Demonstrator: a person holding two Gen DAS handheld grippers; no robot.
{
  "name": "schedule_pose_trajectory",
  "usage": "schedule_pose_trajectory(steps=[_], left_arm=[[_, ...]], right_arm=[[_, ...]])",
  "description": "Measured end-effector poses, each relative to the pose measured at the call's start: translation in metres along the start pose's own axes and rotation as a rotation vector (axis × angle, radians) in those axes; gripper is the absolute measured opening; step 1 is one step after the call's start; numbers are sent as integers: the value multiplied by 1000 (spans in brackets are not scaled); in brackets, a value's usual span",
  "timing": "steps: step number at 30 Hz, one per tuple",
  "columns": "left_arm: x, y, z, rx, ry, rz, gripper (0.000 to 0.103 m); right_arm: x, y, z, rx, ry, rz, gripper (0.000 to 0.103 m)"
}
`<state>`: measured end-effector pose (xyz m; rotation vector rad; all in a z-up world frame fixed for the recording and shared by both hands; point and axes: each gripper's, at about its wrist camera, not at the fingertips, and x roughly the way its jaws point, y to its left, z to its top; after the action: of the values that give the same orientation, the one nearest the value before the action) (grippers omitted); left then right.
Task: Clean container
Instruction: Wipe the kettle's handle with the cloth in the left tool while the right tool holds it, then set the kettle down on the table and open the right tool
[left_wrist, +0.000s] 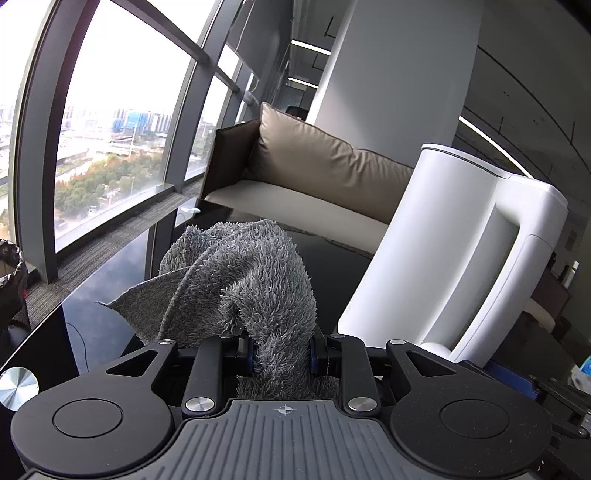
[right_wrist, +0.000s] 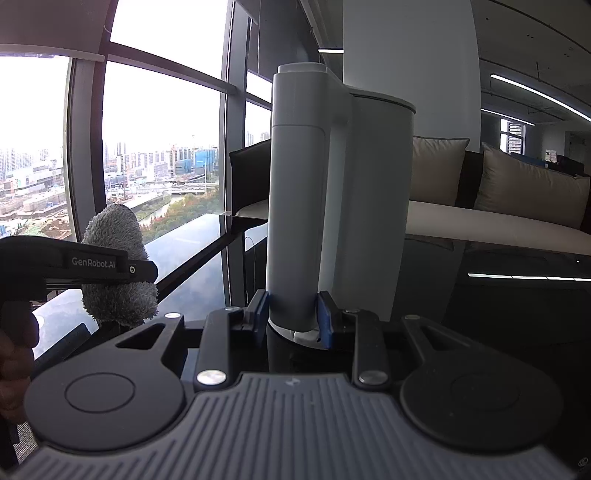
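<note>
The cloth is looking like grey fluffy terry, rough and matt. The kettle is showing smooth white plastic, slightly satin. The table is shining as glossy black glass.

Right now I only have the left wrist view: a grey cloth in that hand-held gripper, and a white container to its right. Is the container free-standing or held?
Observer: Held. The right hand-held gripper has its blue pads on either side of the handle of the white container, low down near the base.
Reviewer: Is it tilted? It leans in my view.
Observer: From the right wrist it looks upright, base at the dark glossy table.
Reviewer: Is the cloth touching it yet?
Observer: No. In the right wrist view the grey cloth, in the left hand-held gripper, sits apart from the container with window showing between them.
</note>
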<state>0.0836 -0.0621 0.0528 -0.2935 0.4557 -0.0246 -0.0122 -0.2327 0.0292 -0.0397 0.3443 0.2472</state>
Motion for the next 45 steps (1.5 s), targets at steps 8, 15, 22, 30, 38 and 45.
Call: schedule_pose_trajectory(steps=[8,15,22,30,38,45], left_arm=[[26,-10,1,26,52,-9,22],[41,-13,4,65,63,0,23],[52,-18,2,102,90,4,26],[58,-15,2,109,102,25,52],[35,-11,-2,168,83,38,96],[19,-1,-9,145,93,36,102]], right_arm=[[13,3,11,7,6,9,30],[13,-1,7,22,18,25,30],[18,-5,2,56,45,8,30],[18,-1,-3,44,45,-14,44],[18,-6,-6,62,51,-59,72],[16,-8,-10,85,57,-71,84]])
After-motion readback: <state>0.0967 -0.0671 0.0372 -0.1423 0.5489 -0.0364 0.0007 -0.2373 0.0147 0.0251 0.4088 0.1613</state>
